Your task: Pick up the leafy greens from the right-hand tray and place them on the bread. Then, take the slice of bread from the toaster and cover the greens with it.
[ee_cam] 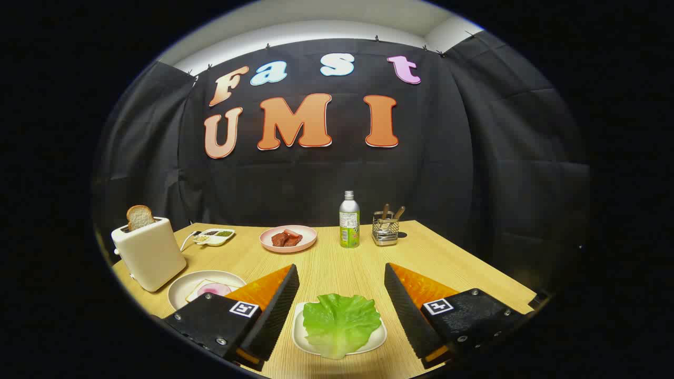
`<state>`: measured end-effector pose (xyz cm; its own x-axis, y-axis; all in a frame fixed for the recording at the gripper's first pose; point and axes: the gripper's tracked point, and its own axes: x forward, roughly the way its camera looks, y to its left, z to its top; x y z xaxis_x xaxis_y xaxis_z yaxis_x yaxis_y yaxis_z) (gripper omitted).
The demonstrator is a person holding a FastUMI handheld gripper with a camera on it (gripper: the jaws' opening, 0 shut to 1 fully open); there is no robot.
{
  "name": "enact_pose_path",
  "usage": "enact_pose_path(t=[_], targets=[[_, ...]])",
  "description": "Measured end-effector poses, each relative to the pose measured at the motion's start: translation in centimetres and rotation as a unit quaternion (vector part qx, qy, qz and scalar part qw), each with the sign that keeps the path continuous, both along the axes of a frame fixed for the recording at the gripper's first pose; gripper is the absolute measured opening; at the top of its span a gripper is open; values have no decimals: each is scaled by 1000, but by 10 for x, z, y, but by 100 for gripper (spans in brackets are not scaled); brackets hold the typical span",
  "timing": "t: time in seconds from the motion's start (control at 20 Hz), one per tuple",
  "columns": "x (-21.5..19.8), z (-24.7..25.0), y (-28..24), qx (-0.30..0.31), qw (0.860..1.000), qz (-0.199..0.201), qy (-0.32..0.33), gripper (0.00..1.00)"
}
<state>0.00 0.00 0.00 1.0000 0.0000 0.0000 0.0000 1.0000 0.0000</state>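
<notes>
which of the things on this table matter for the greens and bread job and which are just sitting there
For the job:
- leafy greens on their white tray, between the fingers of the open gripper
- bread on the plate by the toaster
- slice of bread standing in the toaster

Just lying about:
- pink plate of meat
- bottle
- wire utensil holder
- small seasoning dish

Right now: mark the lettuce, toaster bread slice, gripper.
lettuce (341,323), gripper view, leaf centre, between the open fingers.
toaster bread slice (139,217), gripper view, crust face.
gripper (341,273), gripper view, midway between fingertips.
</notes>
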Motion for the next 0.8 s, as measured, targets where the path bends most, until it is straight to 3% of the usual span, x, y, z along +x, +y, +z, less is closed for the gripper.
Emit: enact_pose_path(t=[0.8], targets=[[3,2,-1,-3,1000,-2,3,98]])
